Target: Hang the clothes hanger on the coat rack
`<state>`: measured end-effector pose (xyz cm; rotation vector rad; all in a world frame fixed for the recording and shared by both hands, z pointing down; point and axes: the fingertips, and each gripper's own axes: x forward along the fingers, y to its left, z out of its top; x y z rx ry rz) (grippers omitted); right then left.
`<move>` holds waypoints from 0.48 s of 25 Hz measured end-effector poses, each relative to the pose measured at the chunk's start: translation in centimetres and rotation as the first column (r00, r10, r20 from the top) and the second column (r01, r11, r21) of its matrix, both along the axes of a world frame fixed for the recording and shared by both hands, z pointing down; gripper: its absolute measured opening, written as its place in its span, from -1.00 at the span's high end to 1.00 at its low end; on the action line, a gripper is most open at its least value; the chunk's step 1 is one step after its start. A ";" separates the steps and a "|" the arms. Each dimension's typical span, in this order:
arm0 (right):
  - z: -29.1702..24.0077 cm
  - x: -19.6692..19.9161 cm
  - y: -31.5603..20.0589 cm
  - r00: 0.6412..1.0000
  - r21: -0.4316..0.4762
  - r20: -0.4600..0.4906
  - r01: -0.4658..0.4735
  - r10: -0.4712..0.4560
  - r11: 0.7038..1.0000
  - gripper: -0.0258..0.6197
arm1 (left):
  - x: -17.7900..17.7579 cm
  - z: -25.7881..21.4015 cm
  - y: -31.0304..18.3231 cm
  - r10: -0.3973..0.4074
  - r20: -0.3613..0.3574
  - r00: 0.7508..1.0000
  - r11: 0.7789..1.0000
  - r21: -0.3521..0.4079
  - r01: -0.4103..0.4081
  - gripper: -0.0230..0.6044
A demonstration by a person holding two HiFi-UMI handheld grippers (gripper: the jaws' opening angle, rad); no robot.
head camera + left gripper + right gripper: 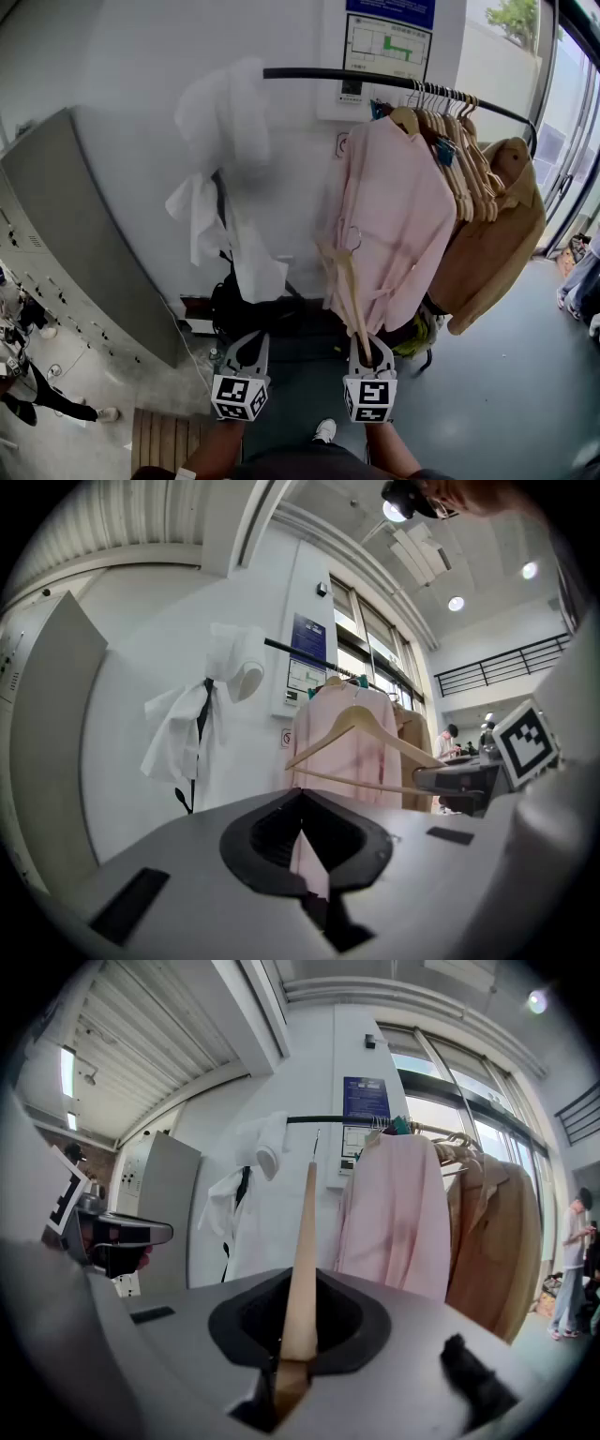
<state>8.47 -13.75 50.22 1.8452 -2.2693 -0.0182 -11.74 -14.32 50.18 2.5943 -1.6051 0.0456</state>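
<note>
My right gripper [368, 339] is shut on the lower end of a bare wooden hanger [343, 277], which rises in front of a pink shirt [389, 211]. In the right gripper view the hanger [305, 1251] stands edge-on between the pads, and its metal hook [316, 1144] reaches up close to the black rack rail [337, 1119]. The left gripper view shows the same hanger [361, 735] side-on, held by the right gripper [459, 778]. My left gripper [251, 336] hovers beside it to the left, shut on nothing [302, 799]. The rail [375, 80] runs overhead.
Several wooden hangers [459, 141] crowd the rail's right end, along with a tan coat [492, 234]. A white garment [225, 187] hangs on the wall at the left. Grey lockers [56, 234] stand far left and dark bags [239, 309] lie below. A person [572, 1260] stands at the right.
</note>
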 end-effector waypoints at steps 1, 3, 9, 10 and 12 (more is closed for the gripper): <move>-0.2 0.6 -0.8 1.000 0.002 0.002 0.006 -0.006 1.000 0.80 | 0.5 0.0 -0.8 -0.007 -0.001 1.000 1.000 -0.005 0.007 0.90; -0.6 1.7 -2.3 1.000 0.007 0.008 0.018 -0.018 1.000 0.80 | 1.5 -0.1 -2.2 -0.018 -0.002 1.000 1.000 -0.015 0.018 0.90; -1.6 3.5 -6.5 0.998 0.028 0.018 0.067 -0.067 0.997 0.80 | 3.1 -0.5 -5.6 -0.072 0.012 0.997 0.997 -0.012 0.072 0.90; -1.7 3.7 -7.1 0.997 0.030 0.018 0.070 -0.071 0.997 0.80 | 3.3 -0.5 -6.0 -0.076 0.014 0.997 0.997 -0.014 0.076 0.90; -2.2 4.2 -8.1 0.997 0.036 0.020 0.070 -0.071 0.997 0.80 | 3.7 -0.2 -6.7 -0.077 0.019 0.997 0.997 -0.021 0.078 0.90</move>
